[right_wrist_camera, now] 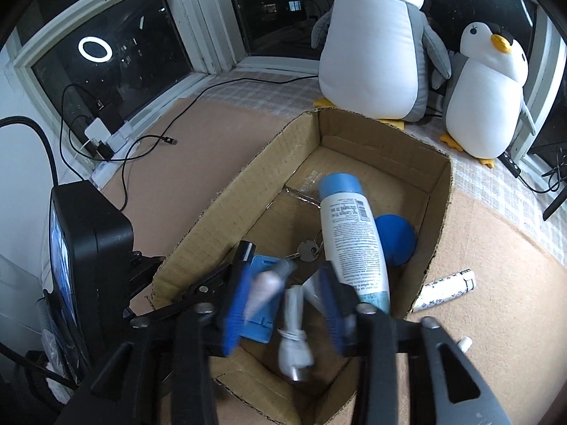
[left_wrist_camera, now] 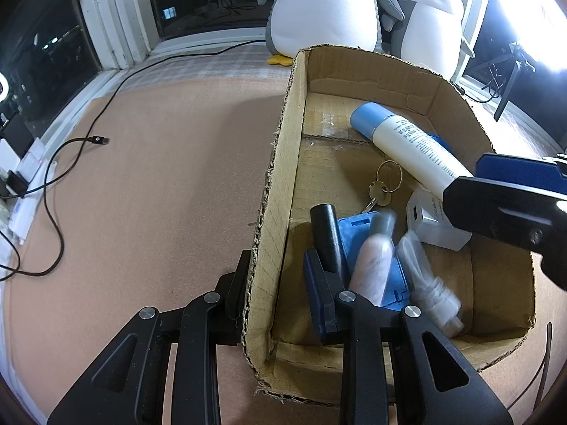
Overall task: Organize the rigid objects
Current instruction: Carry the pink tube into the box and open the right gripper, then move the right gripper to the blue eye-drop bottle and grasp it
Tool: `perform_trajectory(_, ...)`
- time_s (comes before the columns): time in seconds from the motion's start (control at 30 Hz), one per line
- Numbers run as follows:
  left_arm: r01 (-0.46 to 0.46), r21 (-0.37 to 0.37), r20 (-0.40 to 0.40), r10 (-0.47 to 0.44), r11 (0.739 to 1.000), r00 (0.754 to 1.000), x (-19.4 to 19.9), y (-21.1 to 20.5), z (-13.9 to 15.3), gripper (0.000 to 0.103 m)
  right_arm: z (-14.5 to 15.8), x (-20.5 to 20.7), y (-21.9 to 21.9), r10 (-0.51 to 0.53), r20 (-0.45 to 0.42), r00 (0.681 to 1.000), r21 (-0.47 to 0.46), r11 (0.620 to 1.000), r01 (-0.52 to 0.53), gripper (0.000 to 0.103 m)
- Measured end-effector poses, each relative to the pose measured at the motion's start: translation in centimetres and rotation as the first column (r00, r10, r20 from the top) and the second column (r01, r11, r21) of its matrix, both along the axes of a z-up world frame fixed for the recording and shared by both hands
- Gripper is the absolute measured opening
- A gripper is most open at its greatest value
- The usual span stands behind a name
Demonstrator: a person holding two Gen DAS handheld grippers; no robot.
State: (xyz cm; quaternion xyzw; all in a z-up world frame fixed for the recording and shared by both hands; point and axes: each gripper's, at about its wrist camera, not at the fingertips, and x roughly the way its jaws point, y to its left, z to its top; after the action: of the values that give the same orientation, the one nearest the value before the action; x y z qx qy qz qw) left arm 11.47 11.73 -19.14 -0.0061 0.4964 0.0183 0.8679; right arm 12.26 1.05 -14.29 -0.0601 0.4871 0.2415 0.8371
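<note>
An open cardboard box (left_wrist_camera: 280,163) sits on the pink mat. My left gripper (left_wrist_camera: 278,269) is shut on its left wall, one finger outside and the blue-padded finger inside. Inside lie a white bottle with a blue cap (right_wrist_camera: 351,241), keys (right_wrist_camera: 308,249), a blue flat case (left_wrist_camera: 365,233), a black cylinder (left_wrist_camera: 326,237), a white charger block (left_wrist_camera: 428,223) and a blue round thing (right_wrist_camera: 395,239). My right gripper (right_wrist_camera: 283,310) hangs open over the box's near end. Blurred below its pads are a bagged white cable (right_wrist_camera: 294,340) and a small pinkish bottle (right_wrist_camera: 264,292); neither is gripped.
Two plush penguins (right_wrist_camera: 372,53) stand behind the box by the window. A black cable (left_wrist_camera: 95,140) trails over the mat at the left toward a power strip (right_wrist_camera: 110,141). A printed white tube (right_wrist_camera: 446,288) and a small white piece (right_wrist_camera: 464,345) lie right of the box.
</note>
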Motion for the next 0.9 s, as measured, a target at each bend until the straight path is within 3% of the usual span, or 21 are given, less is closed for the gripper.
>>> perform_trajectory(0.27,-0.001,0.000,0.000,0.001,1.000,1.000,0.0,0.0,0.0,0.027,0.3,0.0,-1.0,-0.027,0.004,1.000,-0.011,1.000,0.027,0.060)
perform_trajectory(0.47,0.000,0.000,0.000,0.000,1.000,1.000,0.0,0.0,0.0,0.027,1.2,-0.5,-2.8,-0.061,0.019,0.998,-0.018,0.998,0.061,0.062)
perform_trajectory(0.67,0.000,0.001,0.000,0.000,1.000,1.000,0.0,0.0,0.0,0.027,1.8,-1.6,-6.8,-0.139,0.022,0.990,-0.018,0.990,0.139,0.064)
perform_trajectory(0.9,-0.002,0.006,0.000,0.002,1.000,1.000,0.1,0.0,0.0,0.027,0.8,-1.7,-13.2,-0.258,-0.045,0.965,0.010,0.966,0.259,0.064)
